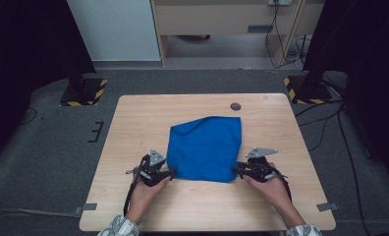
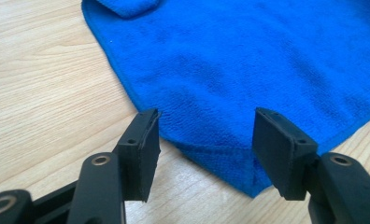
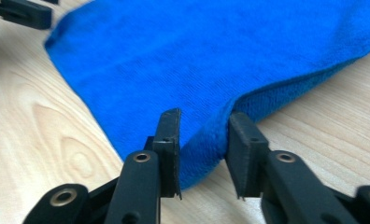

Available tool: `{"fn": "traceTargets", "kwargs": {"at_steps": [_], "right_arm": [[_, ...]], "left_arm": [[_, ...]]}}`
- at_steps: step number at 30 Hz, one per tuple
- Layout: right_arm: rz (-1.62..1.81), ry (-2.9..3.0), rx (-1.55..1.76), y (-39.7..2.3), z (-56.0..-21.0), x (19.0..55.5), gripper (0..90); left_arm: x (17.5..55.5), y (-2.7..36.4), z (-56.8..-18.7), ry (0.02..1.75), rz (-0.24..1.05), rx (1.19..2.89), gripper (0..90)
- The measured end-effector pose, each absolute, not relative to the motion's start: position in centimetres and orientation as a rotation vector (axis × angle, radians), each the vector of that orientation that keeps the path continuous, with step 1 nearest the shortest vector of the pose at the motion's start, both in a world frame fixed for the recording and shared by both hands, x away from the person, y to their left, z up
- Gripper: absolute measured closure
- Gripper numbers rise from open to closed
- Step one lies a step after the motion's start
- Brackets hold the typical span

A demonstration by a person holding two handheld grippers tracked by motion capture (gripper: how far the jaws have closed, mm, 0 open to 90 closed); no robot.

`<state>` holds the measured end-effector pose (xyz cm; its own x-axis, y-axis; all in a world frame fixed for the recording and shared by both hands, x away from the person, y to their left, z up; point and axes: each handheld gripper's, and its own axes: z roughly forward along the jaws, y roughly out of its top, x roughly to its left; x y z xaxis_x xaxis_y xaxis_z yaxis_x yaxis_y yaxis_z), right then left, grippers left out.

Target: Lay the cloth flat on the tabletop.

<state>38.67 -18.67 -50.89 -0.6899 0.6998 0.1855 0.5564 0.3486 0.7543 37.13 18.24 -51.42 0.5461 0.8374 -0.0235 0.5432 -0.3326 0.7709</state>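
Gripping near corners now | right gripper (image 3: 202, 140) pinching blue cloth (image 1: 206, 147) corner, left gripper (image 2: 204, 144) gaping around the other | cloth lying mid-table (image 1: 133, 113) | next: clamping left, probably lifting both evenly

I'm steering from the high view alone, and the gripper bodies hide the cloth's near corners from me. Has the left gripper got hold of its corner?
Observer: No. The left gripper is open. One near corner of the blue cloth lies flat on the wooden table between its jaws, and neither pad presses on it.
Operator: And the right one?
Observer: The right gripper has its jaws pressed on the other near corner, and the cloth is bunched up into a ridge between the pads.
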Motion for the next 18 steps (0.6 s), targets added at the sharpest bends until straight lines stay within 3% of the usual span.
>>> {"fn": "traceTargets", "kwargs": {"at_steps": [5,9,18], "right_arm": [[1.250,2.451,1.123,-18.6,-50.7,38.4,75.5],[1.265,2.439,1.131,-18.7,-50.3,38.1,69.0],[1.167,2.405,1.194,-19.4,-50.6,38.4,83.9]], "left_arm": [[37.0,18.4,-51.1,1.110,0.501,2.013,41.8],[37.0,18.3,-51.1,1.103,0.498,2.014,41.5],[36.9,17.4,-51.3,1.062,0.489,2.033,41.5]]}}
